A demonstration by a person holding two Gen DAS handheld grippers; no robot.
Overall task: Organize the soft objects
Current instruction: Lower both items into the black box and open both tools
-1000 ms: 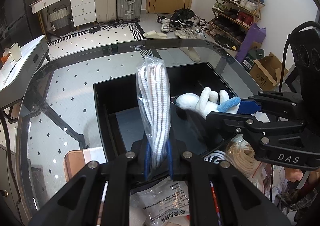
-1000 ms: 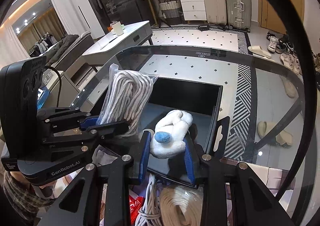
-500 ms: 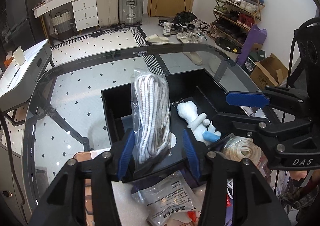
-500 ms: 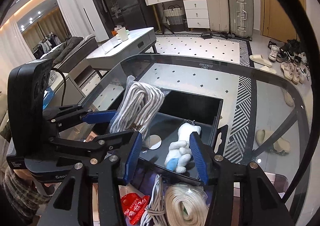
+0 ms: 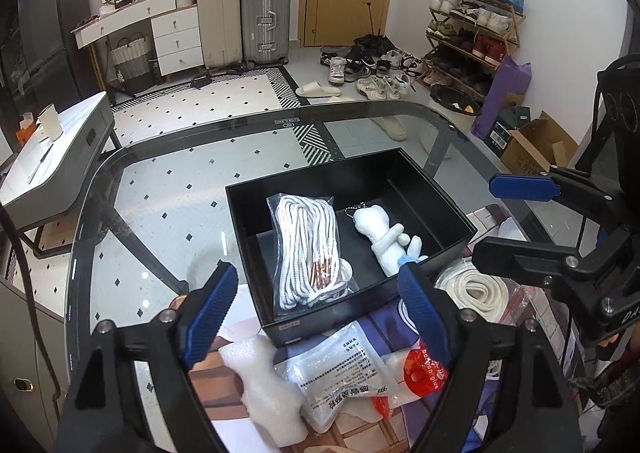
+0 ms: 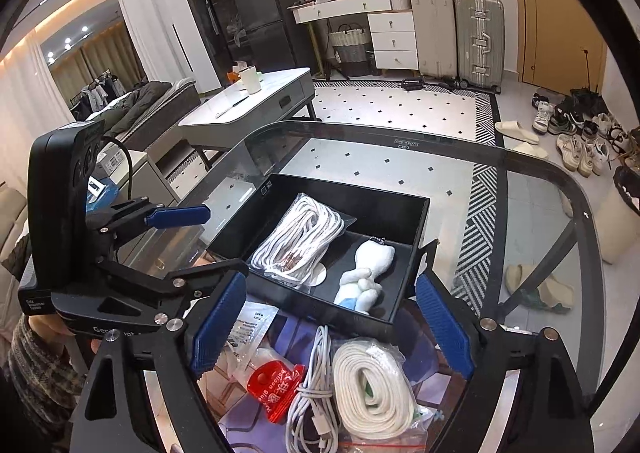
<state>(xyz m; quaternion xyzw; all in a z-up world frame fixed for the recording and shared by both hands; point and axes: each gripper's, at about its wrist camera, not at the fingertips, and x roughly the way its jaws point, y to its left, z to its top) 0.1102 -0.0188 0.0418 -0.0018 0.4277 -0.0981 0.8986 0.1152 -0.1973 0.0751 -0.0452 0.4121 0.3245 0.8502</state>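
A black box point(image 5: 452, 221) point(image 6: 404, 197) stands on the glass table. In it lie a bagged white rope point(image 5: 308, 249) point(image 6: 300, 241) on the left and a white plush toy point(image 5: 386, 231) point(image 6: 366, 269) on the right. My left gripper point(image 5: 320, 313) is open and empty, just in front of the box; it also shows in the right wrist view point(image 6: 192, 241). My right gripper point(image 6: 328, 323) is open and empty, in front of the box; in the left wrist view it point(image 5: 500, 221) is at the box's right.
In front of the box lie a coiled white strap point(image 6: 372, 385) point(image 5: 476, 293), a white cable point(image 6: 312, 393), a red glue packet point(image 6: 276, 389) point(image 5: 424, 373), a printed plastic bag point(image 5: 344, 373) and white foam point(image 5: 264, 385). The glass table edge point(image 6: 560, 181) curves behind.
Both grippers have opened and pulled back toward me. The bagged rope and the plush toy were let go and now lie in the box.
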